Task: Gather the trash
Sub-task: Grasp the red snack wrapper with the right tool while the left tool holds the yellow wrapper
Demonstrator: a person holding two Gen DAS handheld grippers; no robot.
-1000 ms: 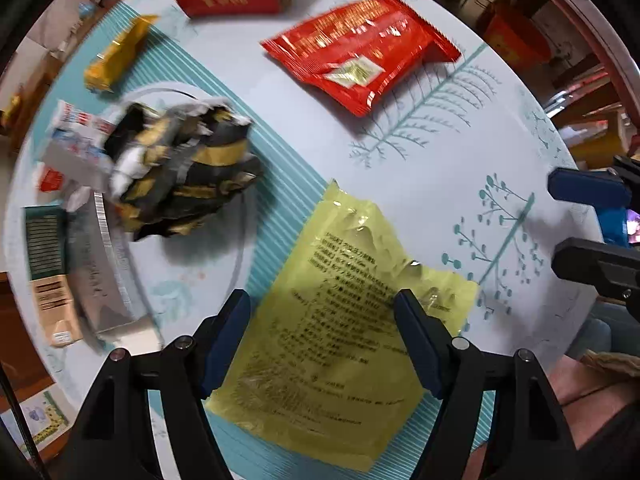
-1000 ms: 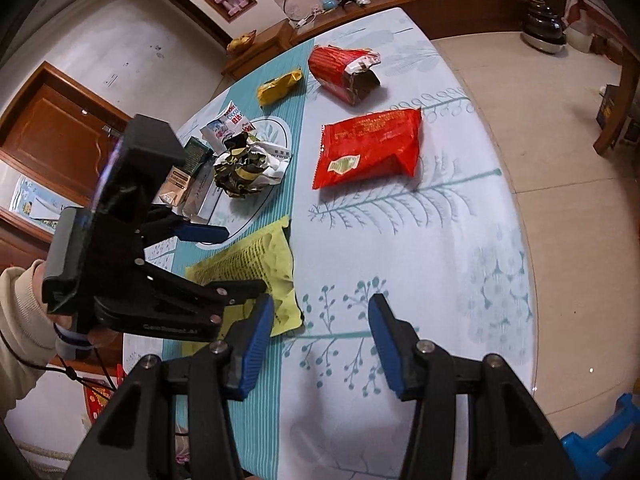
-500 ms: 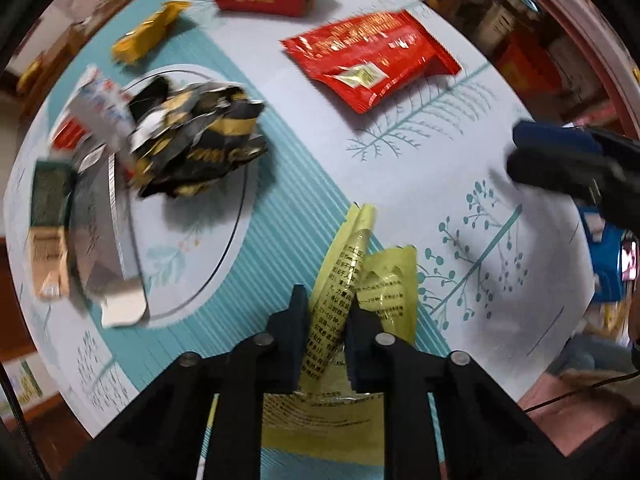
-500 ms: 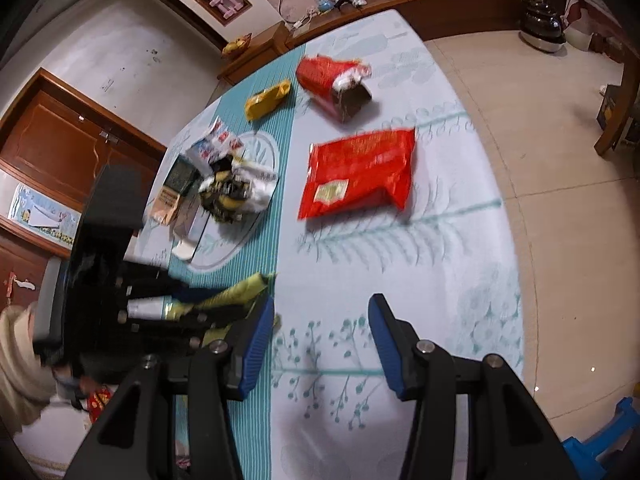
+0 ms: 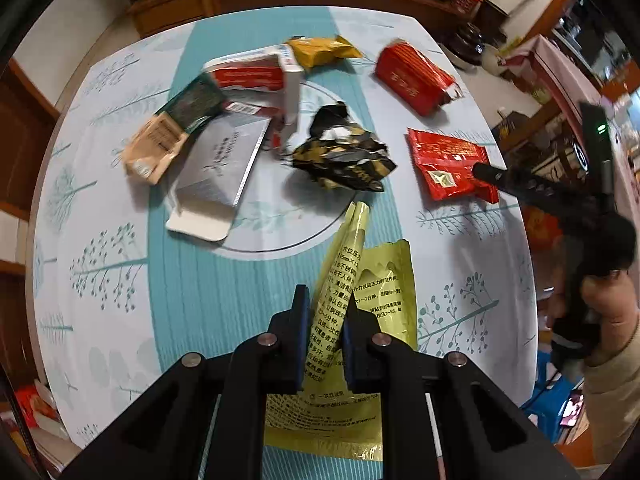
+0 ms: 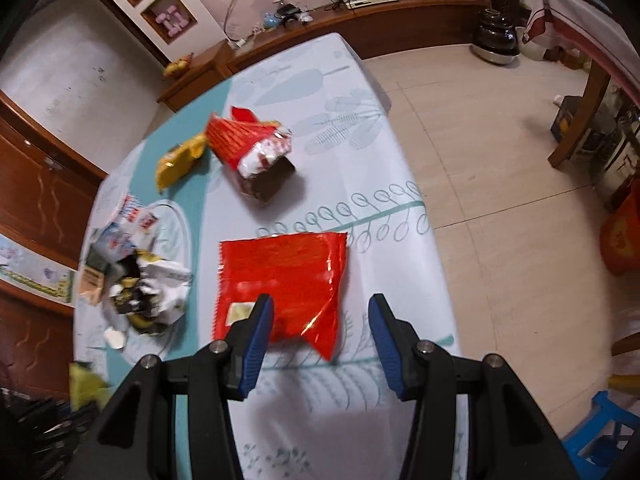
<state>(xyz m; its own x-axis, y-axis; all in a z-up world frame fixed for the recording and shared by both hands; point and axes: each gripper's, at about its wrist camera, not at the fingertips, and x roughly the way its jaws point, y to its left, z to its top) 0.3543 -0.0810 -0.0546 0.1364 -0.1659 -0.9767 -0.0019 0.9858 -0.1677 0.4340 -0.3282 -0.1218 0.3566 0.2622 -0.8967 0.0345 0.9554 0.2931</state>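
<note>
Two grippers work over the table (image 5: 100, 216). At six o'clock in the left view, the left gripper (image 5: 325, 336) pinches a yellow wrapper (image 5: 340, 280) folded between its pads — lifted off the cloth. The right gripper (image 6: 320, 340) stands spread above a flat red packet (image 6: 284, 276) at its twelve o'clock — not touching it.

Even, soft indoor light fills the room, with only faint shadows under the litter on the surface (image 5: 100, 184). Both views bulge like a fishbowl, with black corners and bent walls. Glare glints off the flat red packet (image 6: 280, 280) and the yellow wrapper (image 5: 344, 280). The right view is smeared by motion; the crumpled wrapper (image 6: 144, 292) blurs most.
</note>
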